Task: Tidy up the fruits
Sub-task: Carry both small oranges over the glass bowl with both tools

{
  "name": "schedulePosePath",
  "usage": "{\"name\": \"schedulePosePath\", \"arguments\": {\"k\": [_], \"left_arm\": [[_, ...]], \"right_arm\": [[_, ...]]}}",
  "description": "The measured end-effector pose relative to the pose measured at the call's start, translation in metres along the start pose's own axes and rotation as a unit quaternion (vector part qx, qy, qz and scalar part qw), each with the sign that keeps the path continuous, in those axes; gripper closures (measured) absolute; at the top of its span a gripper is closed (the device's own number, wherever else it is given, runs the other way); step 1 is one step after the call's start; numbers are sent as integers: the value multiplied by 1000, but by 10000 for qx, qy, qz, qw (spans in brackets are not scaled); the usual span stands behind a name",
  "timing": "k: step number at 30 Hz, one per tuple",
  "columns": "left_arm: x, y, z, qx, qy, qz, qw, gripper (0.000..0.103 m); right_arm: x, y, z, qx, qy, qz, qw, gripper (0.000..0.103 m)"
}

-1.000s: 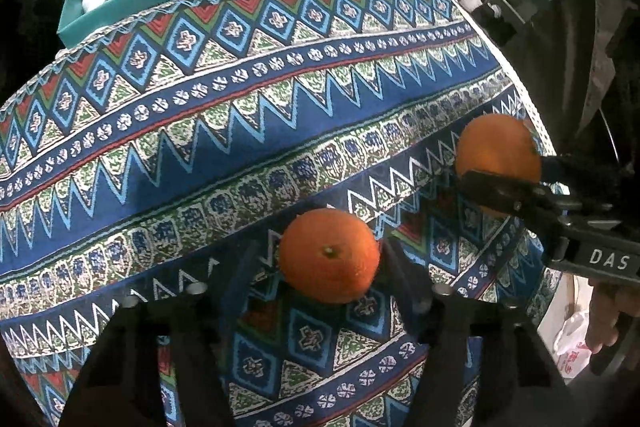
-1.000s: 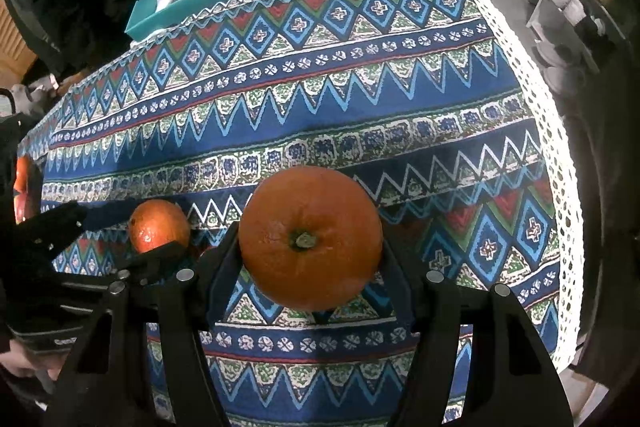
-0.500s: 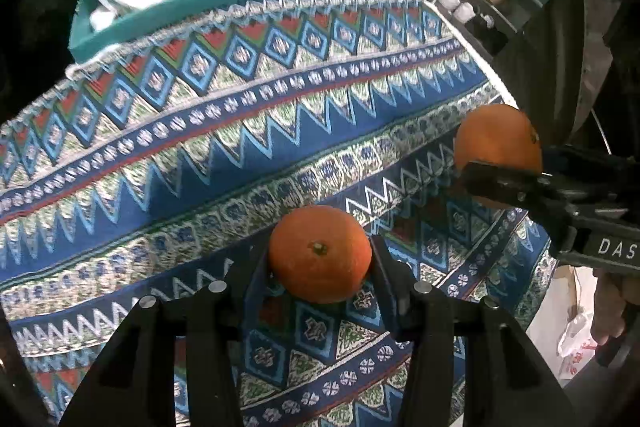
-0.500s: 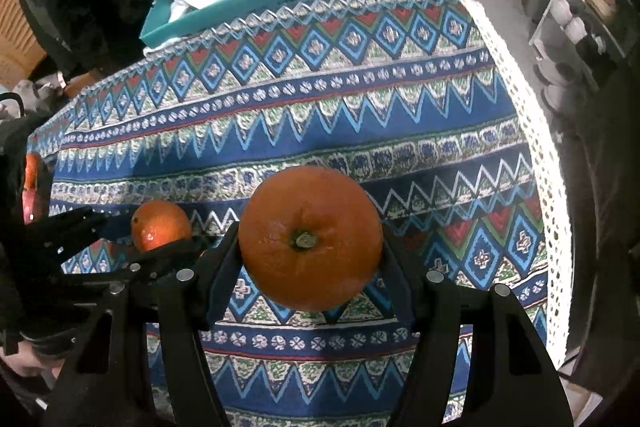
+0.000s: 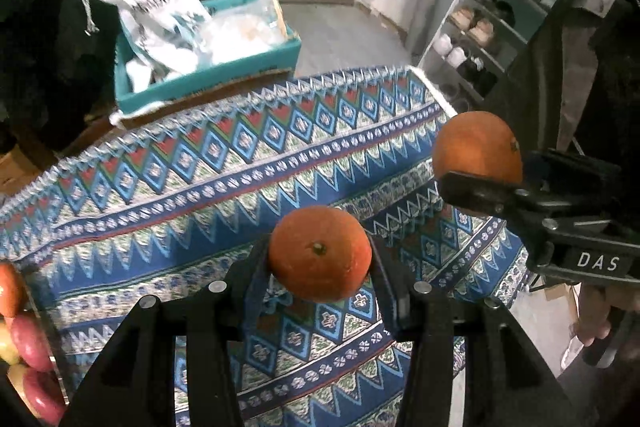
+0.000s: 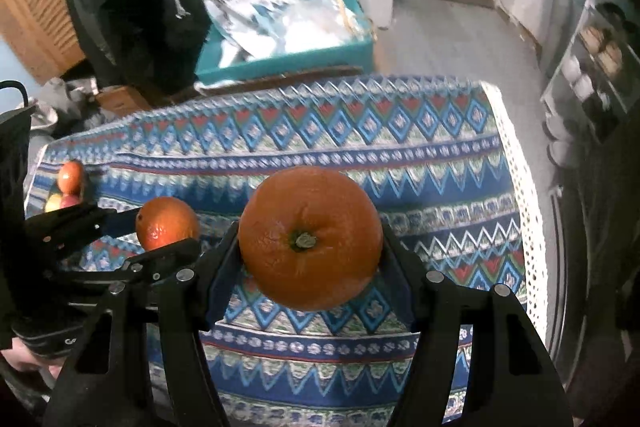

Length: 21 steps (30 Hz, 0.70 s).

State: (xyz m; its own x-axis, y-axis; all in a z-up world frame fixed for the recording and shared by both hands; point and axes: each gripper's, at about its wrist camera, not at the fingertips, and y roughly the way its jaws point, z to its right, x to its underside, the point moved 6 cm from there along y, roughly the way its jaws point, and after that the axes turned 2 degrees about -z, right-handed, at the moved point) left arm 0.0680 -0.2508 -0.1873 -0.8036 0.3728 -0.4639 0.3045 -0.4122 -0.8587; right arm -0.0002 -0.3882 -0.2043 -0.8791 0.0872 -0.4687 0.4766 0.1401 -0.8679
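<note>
Left wrist view: left tongs (image 5: 320,259) and right tongs (image 6: 310,247) each clamped on an orange above bare tablecloth (image 5: 168,187).

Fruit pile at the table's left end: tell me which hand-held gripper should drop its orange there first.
Probably left: the left hand-held gripper, shut on its small orange, is nearer the fruit pile.
</note>
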Motion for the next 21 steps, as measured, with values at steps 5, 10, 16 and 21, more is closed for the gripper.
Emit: {"name": "schedulePosePath", "arguments": {"k": [5, 10, 16, 21], "left_arm": [[-5, -30, -7, 23, -81, 217, 9997, 54], [-6, -57, -19, -35, -142, 371, 9992, 54], [0, -85, -36, -130, -249, 493, 9984, 54], [3, -113, -50, -163, -381, 654, 9970, 54]], "right_arm": [[-12, -16, -22, -107, -176, 163, 9997, 38], [-20, -29, -43, -232, -317, 318, 9987, 38], [-29, -45, -66, -354, -444, 488, 9972, 38], [-35, -58, -86, -455, -583, 608, 9954, 38]]}}
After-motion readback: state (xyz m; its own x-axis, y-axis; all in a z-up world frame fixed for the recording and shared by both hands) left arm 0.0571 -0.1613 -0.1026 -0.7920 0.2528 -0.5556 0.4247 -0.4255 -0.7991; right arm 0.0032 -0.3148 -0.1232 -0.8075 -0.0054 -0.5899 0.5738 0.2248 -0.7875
